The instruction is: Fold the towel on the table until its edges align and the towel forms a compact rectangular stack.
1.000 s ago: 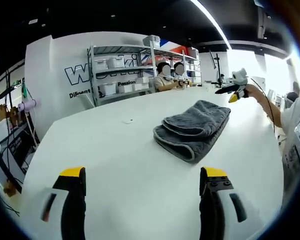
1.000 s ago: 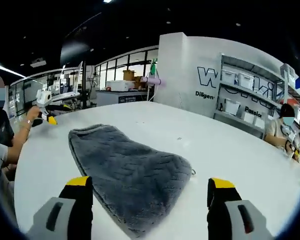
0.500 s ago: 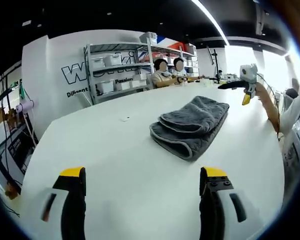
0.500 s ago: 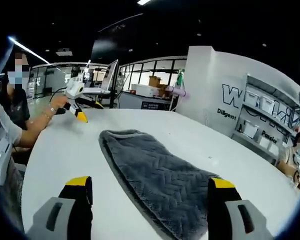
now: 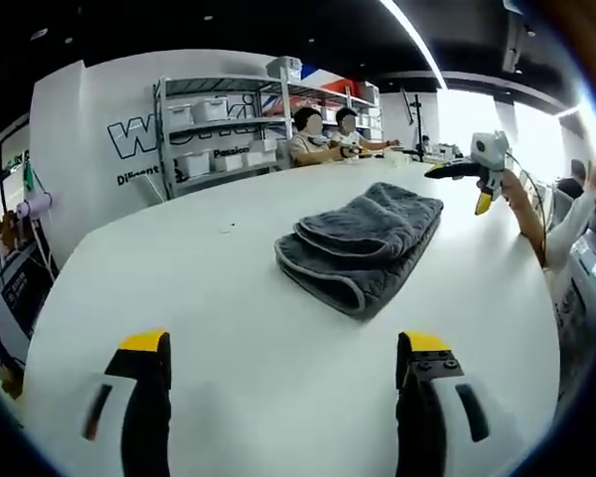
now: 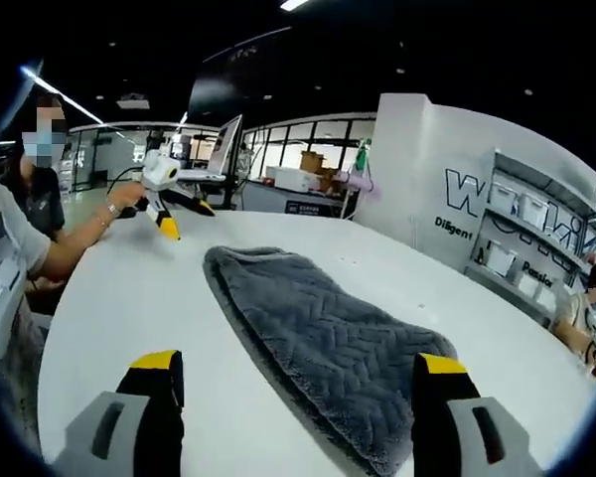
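A grey towel [image 5: 363, 243] lies folded into a thick, elongated stack on the white table [image 5: 228, 328]. In the left gripper view it rests past my left gripper [image 5: 283, 348], whose jaws stand wide apart over bare table, open and holding nothing. My right gripper [image 5: 474, 181] hovers at the far right of that view, held by a hand above the table edge. In the right gripper view the towel [image 6: 318, 333] stretches away just beyond my right gripper [image 6: 298, 363], open and not touching it. My left gripper [image 6: 164, 194] hangs at the left there, clear of the towel.
Metal shelving [image 5: 219, 129] with white bins lines the wall behind the table. Two people [image 5: 323, 134] sit at the far end. Another person [image 6: 30, 219] is at the table's left edge. A tiny speck [image 5: 228, 228] lies on the table.
Both views have shifted with the hands; the towel lies as before, folded in the same shape. Both grippers' jaws stay spread with nothing between them.
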`<state>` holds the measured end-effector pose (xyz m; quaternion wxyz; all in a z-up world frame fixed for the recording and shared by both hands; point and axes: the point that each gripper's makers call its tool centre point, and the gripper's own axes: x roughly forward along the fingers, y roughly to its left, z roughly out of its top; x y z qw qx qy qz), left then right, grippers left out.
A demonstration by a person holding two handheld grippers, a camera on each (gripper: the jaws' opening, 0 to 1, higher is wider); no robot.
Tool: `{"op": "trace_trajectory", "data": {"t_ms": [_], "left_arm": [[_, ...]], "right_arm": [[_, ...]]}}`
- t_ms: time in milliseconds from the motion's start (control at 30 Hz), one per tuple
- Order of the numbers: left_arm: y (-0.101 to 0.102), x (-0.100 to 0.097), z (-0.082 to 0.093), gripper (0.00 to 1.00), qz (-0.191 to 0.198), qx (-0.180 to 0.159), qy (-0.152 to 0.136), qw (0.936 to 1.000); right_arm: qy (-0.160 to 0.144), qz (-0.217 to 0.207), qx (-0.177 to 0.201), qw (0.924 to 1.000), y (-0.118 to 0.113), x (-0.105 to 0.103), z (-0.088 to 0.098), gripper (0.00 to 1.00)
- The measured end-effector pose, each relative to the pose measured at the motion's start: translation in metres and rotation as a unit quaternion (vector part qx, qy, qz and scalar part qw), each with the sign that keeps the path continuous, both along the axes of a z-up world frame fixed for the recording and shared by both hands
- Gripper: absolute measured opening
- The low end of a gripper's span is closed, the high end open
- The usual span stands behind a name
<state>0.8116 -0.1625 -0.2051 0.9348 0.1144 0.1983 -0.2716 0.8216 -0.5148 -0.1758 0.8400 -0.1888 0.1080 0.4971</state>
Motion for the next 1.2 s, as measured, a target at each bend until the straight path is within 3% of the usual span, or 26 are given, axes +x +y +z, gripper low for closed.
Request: {"op": "trace_trajectory", "data": {"t_ms": [333, 433, 867, 1200], "left_arm": [[-0.019, 0.000, 0.002, 0.98, -0.019, -0.031, 0.004, 0.9993], [-0.031, -0.001, 0.012, 0.98, -0.035, -0.059, -0.004, 0.9977], [-0.084, 0.007, 0.045, 0.98, -0.062, -0.118, -0.028, 0.9907], [-0.127, 0.026, 0.024, 0.94, -0.074, -0.098, 0.029, 0.9920]], "right_arm": [[-0.016, 0.032, 0.018, 0.9992, 0.014, -0.018, 0.010, 1.00], [-0.014, 0.038, 0.020, 0.9990, 0.016, -0.021, 0.010, 1.00], [-0.022, 0.043, 0.049, 0.9976, 0.018, -0.023, 0.021, 1.00], [-0.030, 0.042, 0.040, 0.9979, 0.018, -0.025, 0.021, 1.00]]}}
